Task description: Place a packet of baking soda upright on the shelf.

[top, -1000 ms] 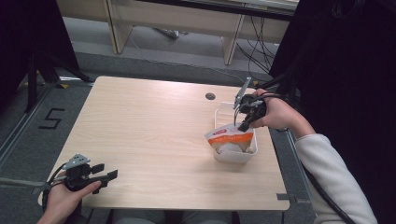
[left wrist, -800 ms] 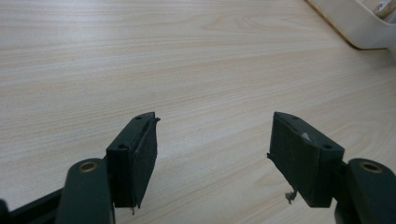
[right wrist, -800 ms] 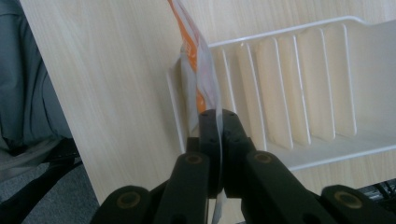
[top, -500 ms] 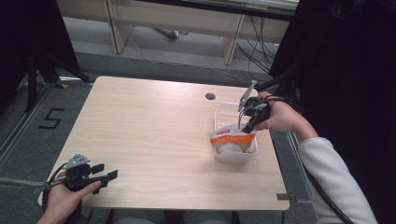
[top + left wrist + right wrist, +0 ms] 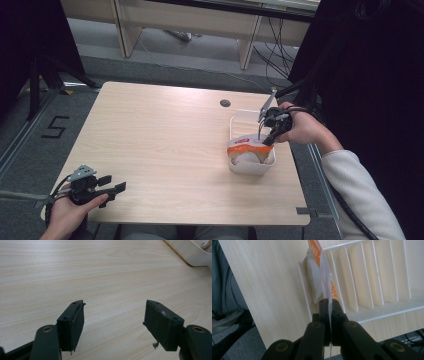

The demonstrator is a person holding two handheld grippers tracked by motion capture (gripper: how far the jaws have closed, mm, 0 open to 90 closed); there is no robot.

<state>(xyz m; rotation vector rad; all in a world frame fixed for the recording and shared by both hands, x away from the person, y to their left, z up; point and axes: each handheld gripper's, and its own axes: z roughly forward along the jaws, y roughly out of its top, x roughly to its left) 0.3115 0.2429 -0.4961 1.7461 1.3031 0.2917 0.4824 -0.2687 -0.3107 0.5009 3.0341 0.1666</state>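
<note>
We see a light wooden bench [image 5: 165,150]. Our right gripper [image 5: 270,139] has its jaws clenched on the thin top edge of a white-and-orange bag [image 5: 247,150] that sits in the near end of a white tray [image 5: 240,117] at the bench's right. The bag stands roughly upright, long axis near vertical. The film could slip or tear, we judge, if pulled hard. Our left gripper [image 5: 114,186], jaws released and holding nothing, rests near left.
</note>
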